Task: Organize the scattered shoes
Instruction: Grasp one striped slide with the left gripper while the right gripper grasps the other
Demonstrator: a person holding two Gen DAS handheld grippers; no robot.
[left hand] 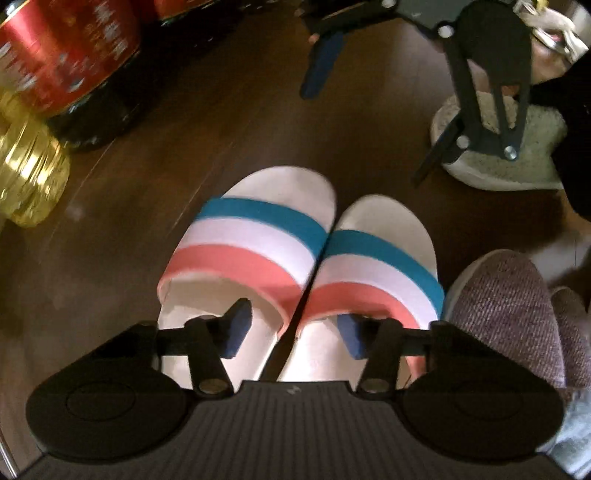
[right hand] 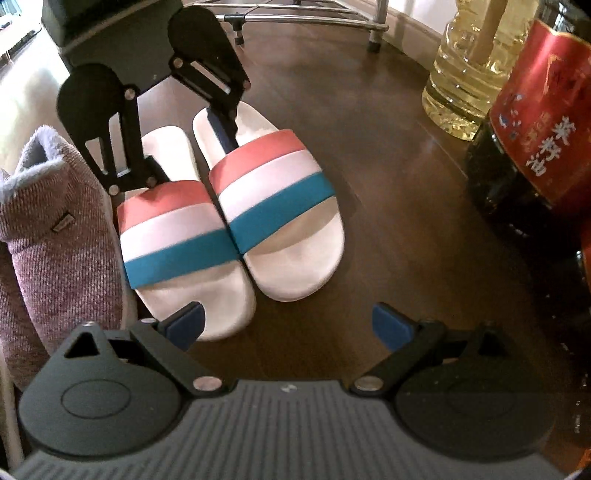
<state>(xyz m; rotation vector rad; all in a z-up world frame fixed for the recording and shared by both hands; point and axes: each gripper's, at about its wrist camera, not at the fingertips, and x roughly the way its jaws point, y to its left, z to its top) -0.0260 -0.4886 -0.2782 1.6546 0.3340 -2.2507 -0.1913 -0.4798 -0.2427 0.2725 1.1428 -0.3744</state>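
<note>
The left gripper (left hand: 293, 330) has one finger down in each of the two striped slides, so the jaws straddle the pair's inner walls where the shoes touch. The blue pads (left hand: 236, 328) look to stand a little off those walls, partly closed but not yet pinching, though the fisheye edge blurs this and I cannot be sure there is no contact. The right gripper (right hand: 288, 325) hangs released, jaws wide, just over the toe end of the slides (right hand: 236, 221) with nothing between its pads.

The slides lie side by side and touching on the dark wood floor (right hand: 388, 240), toes toward the right gripper and heels toward the left. A pink knit slipper (right hand: 55, 229) sits just beside the pair, against the slide farther from the bottles; a pale fuzzy slipper (left hand: 517, 147) lies behind the right gripper in the left wrist view. A red-labelled dark bottle (right hand: 535, 129) and a clear oil bottle (right hand: 461, 74) stand on the other side, apart from the shoes. A metal rack (right hand: 295, 14) stands at the far edge (probably where the shoes belong).

The step in hand appears to be the grasp on the slides as a pair. Next, the left jaws need to close firmly on both inner walls together, then lift evenly so neither slide slips free; the right gripper could steady the toes.
</note>
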